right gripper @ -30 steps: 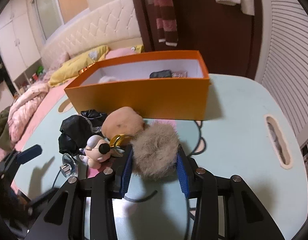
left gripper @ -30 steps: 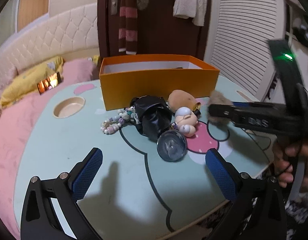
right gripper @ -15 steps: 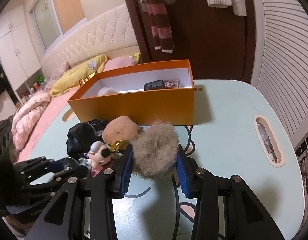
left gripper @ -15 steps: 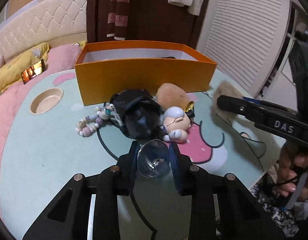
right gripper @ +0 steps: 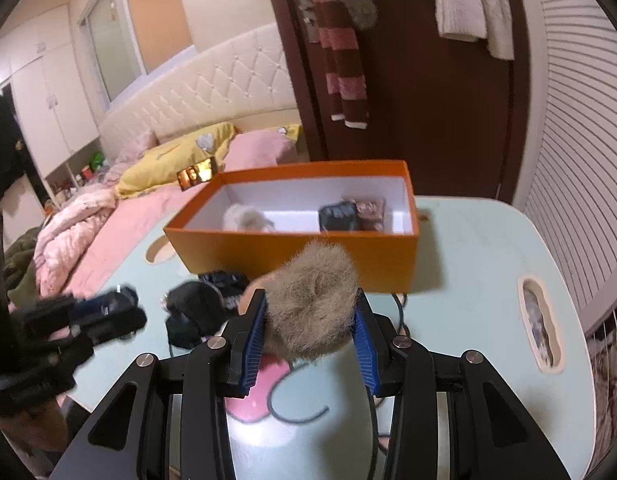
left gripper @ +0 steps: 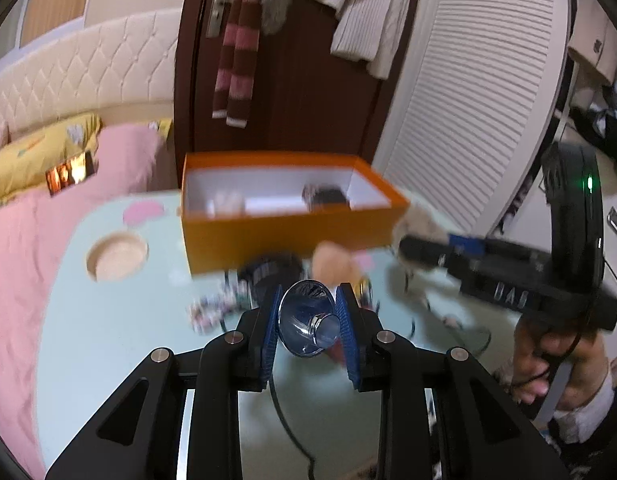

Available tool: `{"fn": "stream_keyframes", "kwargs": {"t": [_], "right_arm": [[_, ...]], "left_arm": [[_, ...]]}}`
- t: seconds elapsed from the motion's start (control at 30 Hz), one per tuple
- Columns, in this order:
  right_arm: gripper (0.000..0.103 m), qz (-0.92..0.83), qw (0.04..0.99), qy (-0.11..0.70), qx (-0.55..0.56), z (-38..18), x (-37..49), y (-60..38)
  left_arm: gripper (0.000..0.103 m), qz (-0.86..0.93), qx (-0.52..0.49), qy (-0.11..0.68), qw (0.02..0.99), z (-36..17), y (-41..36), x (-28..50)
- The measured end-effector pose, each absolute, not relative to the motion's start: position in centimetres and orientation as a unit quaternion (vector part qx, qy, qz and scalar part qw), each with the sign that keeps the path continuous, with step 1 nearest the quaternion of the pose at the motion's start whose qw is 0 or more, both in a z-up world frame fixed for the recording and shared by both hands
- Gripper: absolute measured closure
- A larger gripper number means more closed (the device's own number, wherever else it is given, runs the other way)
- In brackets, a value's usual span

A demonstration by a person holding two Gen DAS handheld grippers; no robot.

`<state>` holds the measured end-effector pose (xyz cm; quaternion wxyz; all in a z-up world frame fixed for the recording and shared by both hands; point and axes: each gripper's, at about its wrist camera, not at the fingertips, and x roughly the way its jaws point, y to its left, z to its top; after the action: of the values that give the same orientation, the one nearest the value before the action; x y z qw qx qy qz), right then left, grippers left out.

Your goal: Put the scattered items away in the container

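Observation:
My left gripper (left gripper: 308, 297) is shut on a small clear glass cup (left gripper: 308, 322) and holds it above the table. In the right wrist view my right gripper (right gripper: 310, 300) is shut on a grey-brown fur ball (right gripper: 312, 304), also lifted off the table. The orange box (left gripper: 284, 236) stands just beyond both, open at the top. Inside it lie a white fluffy thing (right gripper: 244, 216), a black item (right gripper: 338, 216) and a patterned card (right gripper: 370, 208). A black cloth item (right gripper: 196, 308), a tan plush (left gripper: 332, 260) and a bead bracelet (left gripper: 212, 308) lie before the box.
The pale teal table (right gripper: 468, 240) has a round cup hole (left gripper: 116, 256) at the left and a slot hole (right gripper: 538, 324) at the right. A pink bed (left gripper: 24, 240) lies left of it. A dark door and a slatted wall stand behind.
My left gripper went from wide open to shut on the glass cup and lifted it. My right gripper rose with the fur ball. The box now shows more of its inside.

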<state>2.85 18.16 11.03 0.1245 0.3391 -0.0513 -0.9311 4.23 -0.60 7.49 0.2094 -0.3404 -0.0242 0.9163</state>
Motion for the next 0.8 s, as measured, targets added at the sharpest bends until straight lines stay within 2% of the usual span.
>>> {"fn": "stream_keyframes", "kwargs": {"t": [0.27,0.5,0.8], "right_arm": [[0.064,-0.935,0.131,-0.042,0.327,12.5,-1.6,17.2],[0.064,-0.932,0.123,-0.033,0.339,12.0,-6.0,16.5],[0.063,-0.927,0.111,-0.031,0.358,10.7,-9.7,16.3]], "left_arm": [[0.074,0.921,-0.339,-0.011,0.19,9.5,0.4,-2.7],[0.074,0.912,-0.376,-0.008,0.161,7.3,0.6,-8.0],[0.072,0.9,-0.411,-0.04,0.14,5.4,-0.8,-10.9]]}}
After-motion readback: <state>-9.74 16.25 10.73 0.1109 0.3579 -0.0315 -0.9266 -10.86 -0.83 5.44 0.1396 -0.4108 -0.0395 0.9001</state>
